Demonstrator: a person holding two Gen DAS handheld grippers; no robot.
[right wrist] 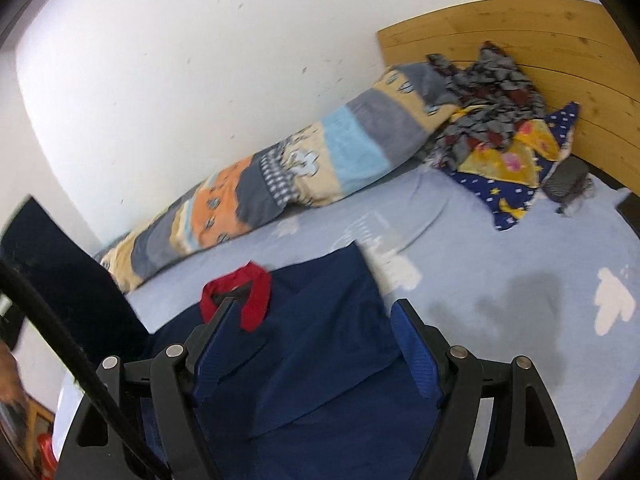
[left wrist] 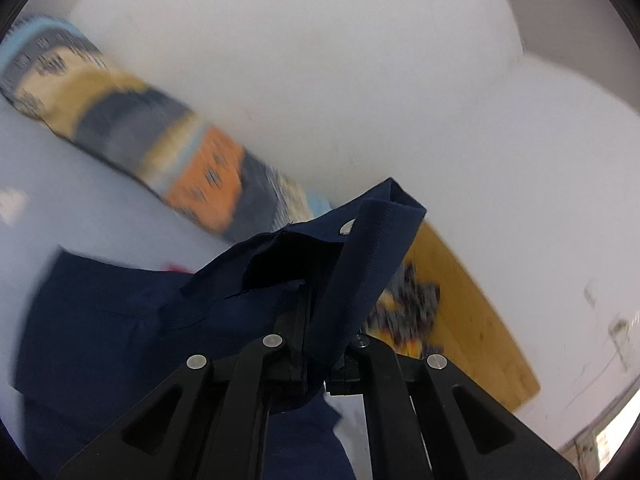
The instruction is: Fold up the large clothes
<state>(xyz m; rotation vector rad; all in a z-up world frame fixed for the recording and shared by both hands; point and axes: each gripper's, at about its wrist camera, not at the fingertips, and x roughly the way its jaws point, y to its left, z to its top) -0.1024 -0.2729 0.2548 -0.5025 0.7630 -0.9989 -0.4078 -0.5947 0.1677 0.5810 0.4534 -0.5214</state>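
Note:
A navy blue shirt [right wrist: 320, 320] with a red collar [right wrist: 252, 292] lies on the light blue bed sheet [right wrist: 500, 280]. My right gripper [right wrist: 316, 312] is open just above the shirt, near the collar, holding nothing. My left gripper [left wrist: 320, 304] is shut on a ribbed edge of the navy shirt [left wrist: 120, 320] and holds it lifted off the bed; the cloth drapes over the fingers and hangs to the left. A lifted navy piece also shows at the left of the right wrist view [right wrist: 52, 272].
A rolled patchwork quilt [right wrist: 300, 168] lies along the white wall [right wrist: 200, 60]. A pile of patterned clothes [right wrist: 500, 120] sits against the wooden headboard [right wrist: 540, 28]. The quilt [left wrist: 120, 120] and headboard [left wrist: 460, 300] also show blurred in the left wrist view.

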